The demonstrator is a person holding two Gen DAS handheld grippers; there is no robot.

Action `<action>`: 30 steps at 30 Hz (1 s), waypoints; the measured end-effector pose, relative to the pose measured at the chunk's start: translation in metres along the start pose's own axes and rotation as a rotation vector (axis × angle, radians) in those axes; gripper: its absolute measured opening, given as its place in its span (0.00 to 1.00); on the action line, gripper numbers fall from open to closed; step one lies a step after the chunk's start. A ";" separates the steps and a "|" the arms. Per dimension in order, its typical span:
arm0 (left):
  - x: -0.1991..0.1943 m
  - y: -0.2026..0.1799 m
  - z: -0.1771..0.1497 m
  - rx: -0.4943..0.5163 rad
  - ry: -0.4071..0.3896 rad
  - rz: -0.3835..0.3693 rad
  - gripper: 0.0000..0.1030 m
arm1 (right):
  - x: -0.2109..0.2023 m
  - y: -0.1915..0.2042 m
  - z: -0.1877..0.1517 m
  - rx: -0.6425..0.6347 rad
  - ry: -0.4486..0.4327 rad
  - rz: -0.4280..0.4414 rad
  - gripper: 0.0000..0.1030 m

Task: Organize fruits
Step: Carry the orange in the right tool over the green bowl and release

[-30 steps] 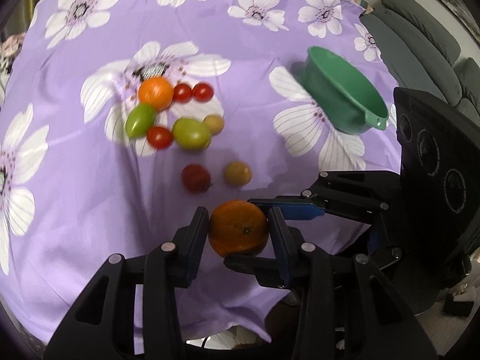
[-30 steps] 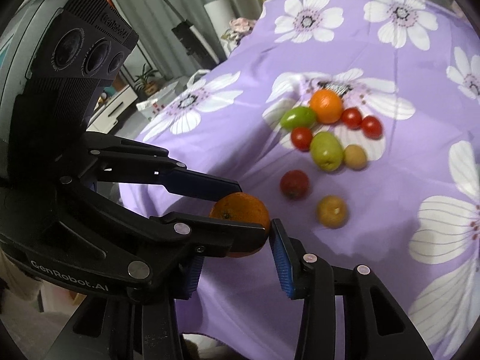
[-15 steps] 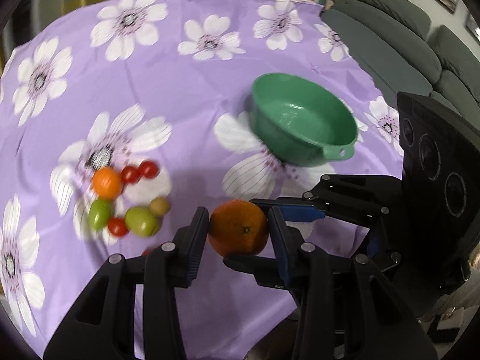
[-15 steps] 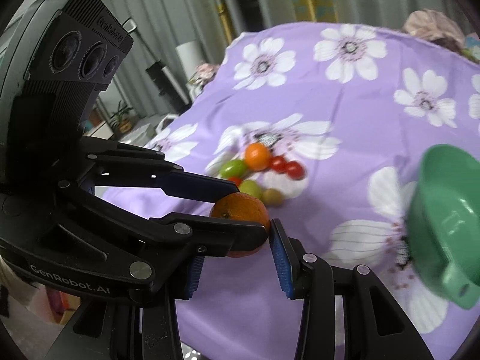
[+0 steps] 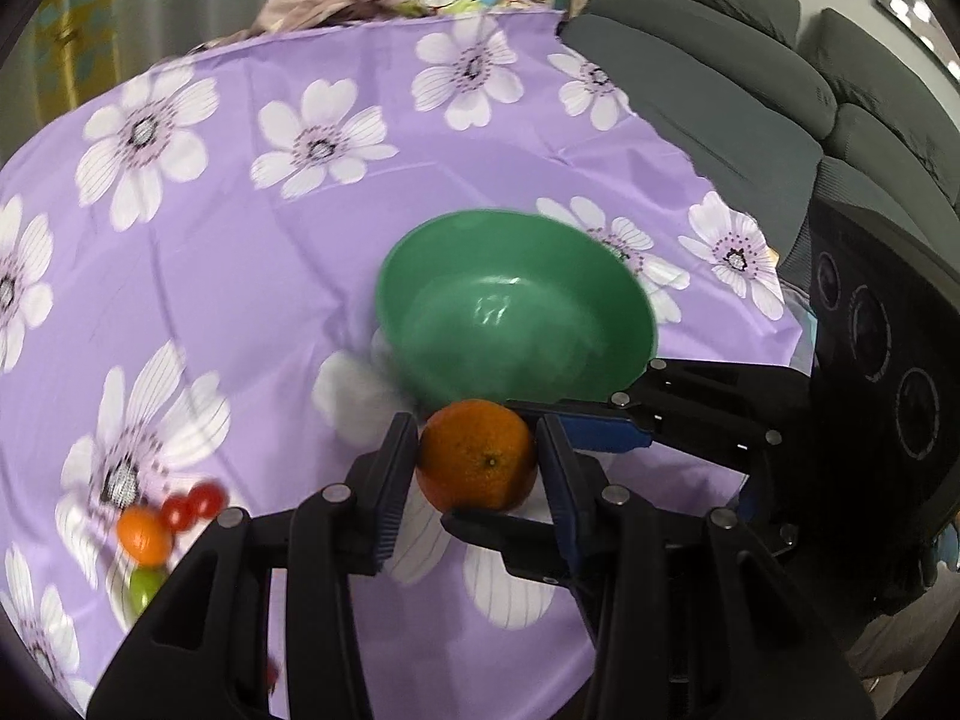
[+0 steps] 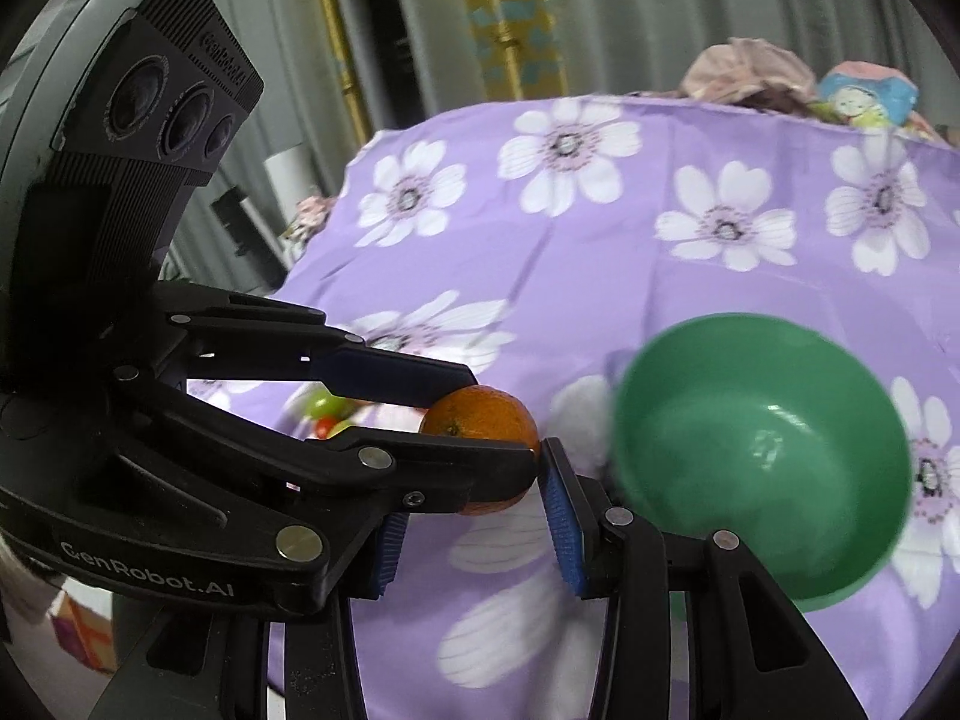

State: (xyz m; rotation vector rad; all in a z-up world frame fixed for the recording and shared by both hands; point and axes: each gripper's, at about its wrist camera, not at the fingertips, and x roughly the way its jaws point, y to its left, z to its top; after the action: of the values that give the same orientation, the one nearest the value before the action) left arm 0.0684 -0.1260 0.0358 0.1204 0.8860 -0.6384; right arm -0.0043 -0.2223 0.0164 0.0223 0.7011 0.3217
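Both tools, w/ the orange (image 5: 477, 459) between them, had swung away from the loose fruit and toward the green bowl (image 5: 420, 324) since the earlier frames. In the left wrist view the bowl had come to sit directly beyond the orange, and the fruit group had dropped to the lower-left edge.

Left tool (image 5: 474, 438): narrow setting, blue pads pressed on opp. sides of the orange, fruit held clear of the tabletop.

Right tool (image 6: 471, 498): also narrow, crossing the left tool at an angle. In the left wrist view one finger lay on the orange's upper right and the other beneath it, so it appeared to grip the same fruit.

Orange: in the air, near the bowl's closer rim, not inside it.

Bowl: upright on the purple flowered cloth (image 5: 240, 300), nothing inside.

Remaining fruit on the cloth, blurred: small orange fruit (image 5: 142, 534), two red tomatoes (image 5: 192, 504) touching it, green fruit (image 5: 144, 591) just below. All lay well apart from the bowl.

Grey sofa (image 5: 750, 90) stood beyond the tabletop's far edge.
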 end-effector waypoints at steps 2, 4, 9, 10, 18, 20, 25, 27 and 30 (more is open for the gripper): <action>0.007 -0.004 0.009 0.007 -0.003 -0.013 0.39 | -0.003 -0.010 0.002 0.013 -0.010 -0.022 0.42; 0.014 -0.007 0.017 0.015 -0.006 -0.021 0.39 | -0.004 -0.017 0.003 0.020 -0.017 -0.040 0.42; 0.033 -0.014 0.032 0.027 -0.002 -0.041 0.39 | -0.003 -0.039 0.004 0.044 -0.027 -0.069 0.42; 0.037 -0.014 0.034 0.025 0.003 -0.046 0.40 | -0.002 -0.043 0.003 0.049 -0.028 -0.071 0.42; 0.076 -0.015 0.046 -0.005 0.036 -0.091 0.40 | 0.013 -0.074 0.000 0.078 0.021 -0.113 0.42; 0.084 -0.016 0.048 -0.010 0.045 -0.098 0.40 | 0.016 -0.081 -0.002 0.100 0.040 -0.116 0.42; 0.098 -0.018 0.047 -0.009 0.061 -0.086 0.41 | 0.024 -0.094 -0.005 0.125 0.072 -0.135 0.42; 0.099 -0.020 0.046 0.002 0.061 -0.071 0.41 | 0.026 -0.095 -0.006 0.120 0.084 -0.139 0.42; 0.098 -0.021 0.043 0.020 0.054 -0.026 0.39 | 0.029 -0.093 -0.009 0.113 0.101 -0.145 0.42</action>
State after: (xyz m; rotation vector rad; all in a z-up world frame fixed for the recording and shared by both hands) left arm 0.1312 -0.2046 -0.0076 0.1446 0.9347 -0.6713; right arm 0.0375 -0.3031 -0.0204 0.0626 0.8164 0.1442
